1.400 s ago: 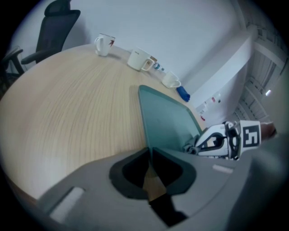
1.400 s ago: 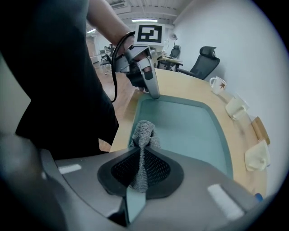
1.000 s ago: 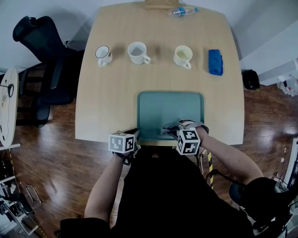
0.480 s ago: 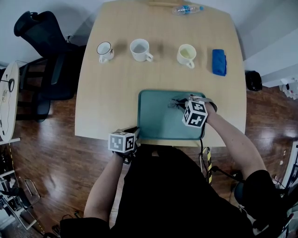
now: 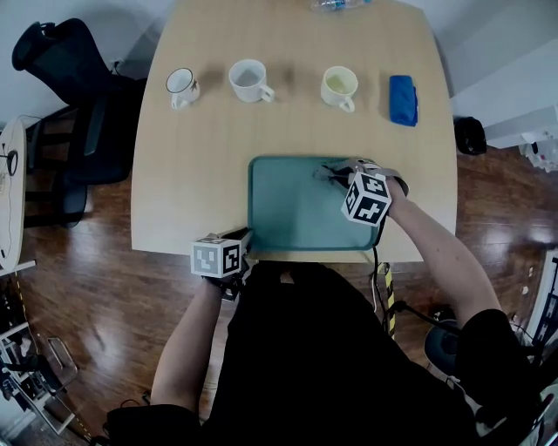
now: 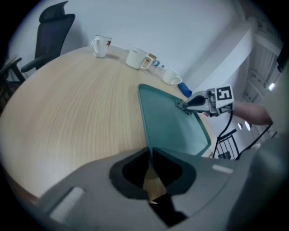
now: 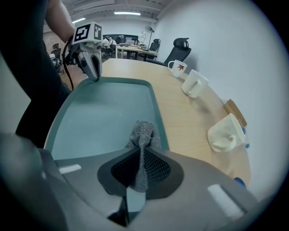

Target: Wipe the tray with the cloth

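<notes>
A teal tray (image 5: 288,205) lies at the near edge of the wooden table (image 5: 200,165). My left gripper (image 5: 237,242) is at its near left corner, jaws shut on the tray's rim (image 6: 143,113). Over the far right part of the tray, my right gripper (image 5: 331,173) is shut on a grey knitted cloth (image 7: 142,134) whose end hangs onto the tray floor. In the left gripper view the right gripper (image 6: 183,104) shows above the tray's far side. The right gripper view has the left gripper (image 7: 93,73) at the tray's opposite corner.
Three mugs stand in a row at the far side: a small white one (image 5: 180,84), a white one (image 5: 248,79) and a cream one (image 5: 339,86). A blue folded cloth (image 5: 402,98) lies to their right and a plastic bottle (image 5: 336,3) at the far edge. A black office chair (image 5: 61,78) stands to the left.
My right gripper has carried the cloth from the tray's near edge across to its far right part. The left gripper has stayed at the near left corner.
</notes>
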The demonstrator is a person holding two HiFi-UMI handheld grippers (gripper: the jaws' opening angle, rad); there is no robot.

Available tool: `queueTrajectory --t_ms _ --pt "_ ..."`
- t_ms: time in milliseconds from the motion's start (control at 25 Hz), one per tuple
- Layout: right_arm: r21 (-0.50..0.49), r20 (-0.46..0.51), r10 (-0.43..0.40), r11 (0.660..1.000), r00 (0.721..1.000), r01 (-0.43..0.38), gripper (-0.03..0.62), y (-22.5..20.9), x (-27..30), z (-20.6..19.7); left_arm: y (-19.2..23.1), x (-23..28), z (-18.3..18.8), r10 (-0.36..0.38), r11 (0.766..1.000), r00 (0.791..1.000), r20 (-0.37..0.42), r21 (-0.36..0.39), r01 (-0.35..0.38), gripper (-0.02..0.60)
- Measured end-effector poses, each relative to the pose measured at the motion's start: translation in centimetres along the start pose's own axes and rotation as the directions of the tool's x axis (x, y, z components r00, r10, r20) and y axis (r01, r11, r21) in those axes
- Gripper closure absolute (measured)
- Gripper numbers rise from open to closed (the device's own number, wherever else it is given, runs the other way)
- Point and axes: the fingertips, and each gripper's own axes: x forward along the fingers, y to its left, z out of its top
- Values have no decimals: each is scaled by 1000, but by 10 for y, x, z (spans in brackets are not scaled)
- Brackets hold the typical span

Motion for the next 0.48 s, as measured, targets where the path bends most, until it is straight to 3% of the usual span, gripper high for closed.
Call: queueTrajectory --t_ms 240,480 --pt "3 54 85 996 995 -85 568 73 -20 -6 1 0 1 -8 1000 1000 4 -13 8 551" --pt "-63 56 188 981 981 -184 569 146 -39 -12 0 0 -1 -9 1000 1000 2 -14 9 551"
